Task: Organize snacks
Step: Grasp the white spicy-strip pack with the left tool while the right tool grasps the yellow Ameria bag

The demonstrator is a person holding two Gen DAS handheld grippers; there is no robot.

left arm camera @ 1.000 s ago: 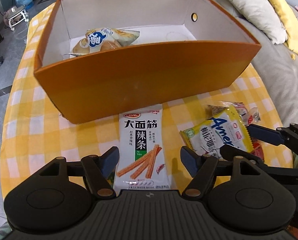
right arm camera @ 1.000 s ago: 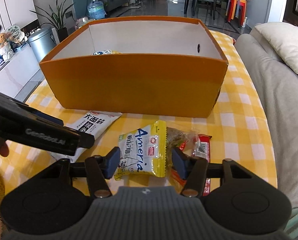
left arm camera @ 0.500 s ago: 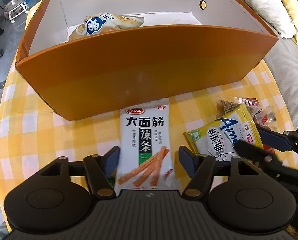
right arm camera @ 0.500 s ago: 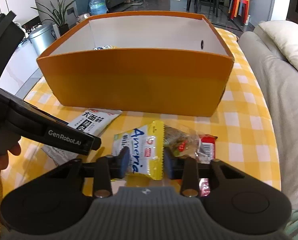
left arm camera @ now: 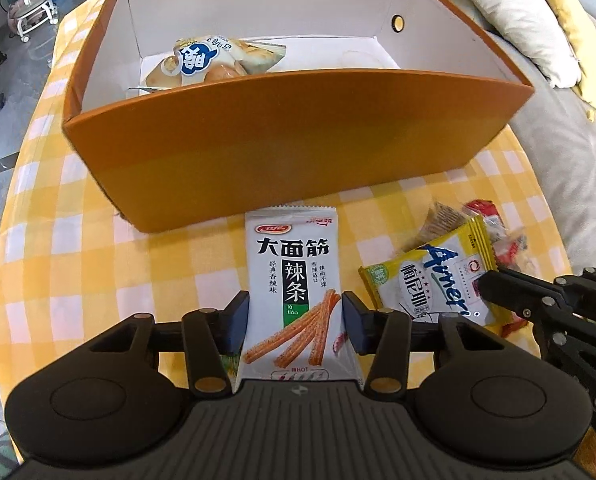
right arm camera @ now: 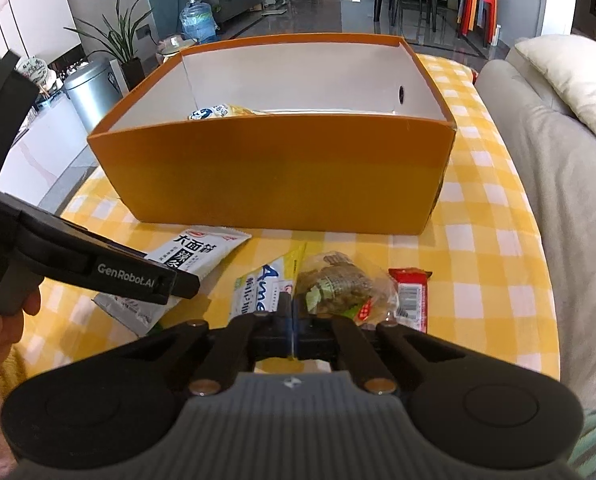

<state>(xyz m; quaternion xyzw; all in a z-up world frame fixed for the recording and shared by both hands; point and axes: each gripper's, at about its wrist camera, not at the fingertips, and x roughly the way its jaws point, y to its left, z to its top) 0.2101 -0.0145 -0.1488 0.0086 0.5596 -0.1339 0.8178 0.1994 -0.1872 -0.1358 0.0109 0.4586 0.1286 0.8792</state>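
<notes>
An orange box (left arm camera: pixel 298 136) with a white inside stands on the checked cloth and holds a blue-and-white snack bag (left arm camera: pixel 214 60). My left gripper (left arm camera: pixel 294 320) is open, its fingers on either side of a white spicy-strip packet (left arm camera: pixel 294 276) lying flat. My right gripper (right arm camera: pixel 292 312) is shut on the edge of the yellow Ameria packet (right arm camera: pixel 258 292), which is tilted up; that packet also shows in the left wrist view (left arm camera: pixel 429 280). A clear packet of green-brown snacks (right arm camera: pixel 337 284) and a red packet (right arm camera: pixel 411 292) lie beside it.
The yellow checked tablecloth (left arm camera: pixel 78 240) covers the table. A grey sofa (right arm camera: pixel 557 200) with pale and yellow cushions runs along the right. A bin, plant and water bottle stand on the floor far left.
My right gripper has shut on the Ameria packet and tilted it up. My left gripper has narrowed around the spicy-strip packet and moved nearer the box.
</notes>
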